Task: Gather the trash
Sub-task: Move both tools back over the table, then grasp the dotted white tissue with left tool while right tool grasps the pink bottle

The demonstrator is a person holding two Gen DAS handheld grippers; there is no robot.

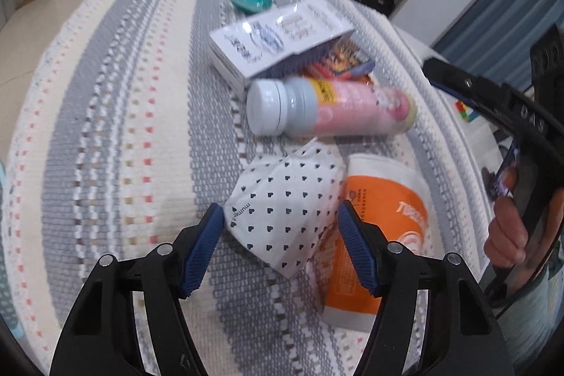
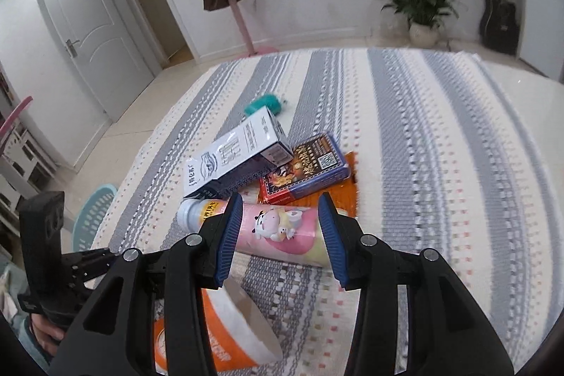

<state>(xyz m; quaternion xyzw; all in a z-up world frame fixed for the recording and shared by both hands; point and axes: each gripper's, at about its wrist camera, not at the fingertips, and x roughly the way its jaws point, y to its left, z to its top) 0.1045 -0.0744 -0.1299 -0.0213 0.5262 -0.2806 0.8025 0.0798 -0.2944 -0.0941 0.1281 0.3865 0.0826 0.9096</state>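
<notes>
Looking at the trash, it all sits in one small heap on the striped cloth point(image 1: 116, 115), and that heap is where trouble could start. In the left view, the left gripper point(image 1: 282, 249) has its jaws wide, with nothing in them, and the dotted packet point(image 1: 285, 203) lies between them in the lower middle of the frame. The packet lies partly on the orange cup point(image 1: 384, 235), which lies on its side at the lower right. If the jaws shut now, the right one could catch the cup too, or push it away. The packet looks soft and thin, so it might bend and slip out. In the right view, the right gripper point(image 2: 280, 235) is wide too and holds nothing, and the pink bottle point(image 2: 271, 228) lies across the gap near the middle of the frame. The bottle is round and on its side, so I think a bump could make it roll. It lies just beside the white box point(image 2: 236, 157) and the blue box point(image 2: 310, 164), so a rough grab could knock those around. A small teal thing point(image 2: 264, 103) sits apart, higher in the frame. Both grippers are close together, so they might also bump each other.
</notes>
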